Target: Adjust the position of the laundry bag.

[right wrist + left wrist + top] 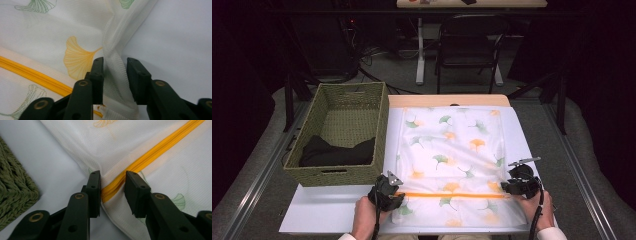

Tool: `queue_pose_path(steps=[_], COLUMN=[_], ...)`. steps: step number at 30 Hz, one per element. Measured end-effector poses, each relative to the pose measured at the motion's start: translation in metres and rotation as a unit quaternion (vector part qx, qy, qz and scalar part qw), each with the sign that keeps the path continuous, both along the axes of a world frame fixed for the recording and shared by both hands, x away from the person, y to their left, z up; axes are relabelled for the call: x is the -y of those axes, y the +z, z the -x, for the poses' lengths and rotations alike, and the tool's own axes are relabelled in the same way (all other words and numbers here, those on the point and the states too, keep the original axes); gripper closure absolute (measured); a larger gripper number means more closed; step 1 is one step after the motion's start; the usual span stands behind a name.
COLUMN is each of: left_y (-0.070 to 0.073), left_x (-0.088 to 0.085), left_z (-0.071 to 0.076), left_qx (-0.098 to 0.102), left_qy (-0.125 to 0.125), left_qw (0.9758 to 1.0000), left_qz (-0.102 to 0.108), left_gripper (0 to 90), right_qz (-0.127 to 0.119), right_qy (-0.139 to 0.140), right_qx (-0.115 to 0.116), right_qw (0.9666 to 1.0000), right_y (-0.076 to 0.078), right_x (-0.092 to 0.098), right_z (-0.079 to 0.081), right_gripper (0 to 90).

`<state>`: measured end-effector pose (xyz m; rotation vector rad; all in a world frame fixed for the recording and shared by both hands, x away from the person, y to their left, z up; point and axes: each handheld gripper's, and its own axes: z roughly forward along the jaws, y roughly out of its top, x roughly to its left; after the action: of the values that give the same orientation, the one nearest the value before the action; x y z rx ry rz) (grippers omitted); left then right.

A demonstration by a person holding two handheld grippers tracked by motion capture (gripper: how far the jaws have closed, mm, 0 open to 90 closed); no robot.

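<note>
White mesh laundry bag [449, 160] flat on counter [327, 210] beside wicker basket [339, 132] | left tongs [113, 185] straddle orange zipper [155, 150] end, not yet pinching | right tongs [115, 72] straddle raised edge fold, gap visible | advice: close both evenly, keep fabric taut.

My white table [337, 207] carries a woven green basket [339, 135] at far left and, right of it, a leaf-printed mesh bag [452, 155] lying flat, orange zipper [452, 195] nearest me.
</note>
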<state>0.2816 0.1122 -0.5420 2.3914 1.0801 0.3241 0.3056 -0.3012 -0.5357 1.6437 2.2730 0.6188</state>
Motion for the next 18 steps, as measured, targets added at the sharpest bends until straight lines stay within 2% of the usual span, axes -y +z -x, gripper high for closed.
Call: queue_pose_path(steps=[6, 10, 18], left_y=[0.000, 0.000, 0.000], left_x=[-0.001, -0.004, -0.015], left_z=[-0.002, -0.005, -0.009], left_qx=[-0.002, -0.006, 0.007], left_qy=[-0.015, -0.010, 0.025], left_qw=[0.9999, 0.9998, 0.9996], left_qz=[0.007, 0.019, 0.009], left_gripper=[83.8, 85.0, 84.9], right_qz=[0.000, -0.002, 0.001], right_qy=[0.016, 0.022, 0.035], right_qx=[0.004, 0.008, 0.014], right_qw=[0.9999, 0.9997, 0.9993], right_y=[0.000, -0.001, 0.000], right_x=[-0.004, -0.006, -0.020], right_z=[-0.002, -0.003, -0.016], right_gripper=[83.0, 86.0, 86.9])
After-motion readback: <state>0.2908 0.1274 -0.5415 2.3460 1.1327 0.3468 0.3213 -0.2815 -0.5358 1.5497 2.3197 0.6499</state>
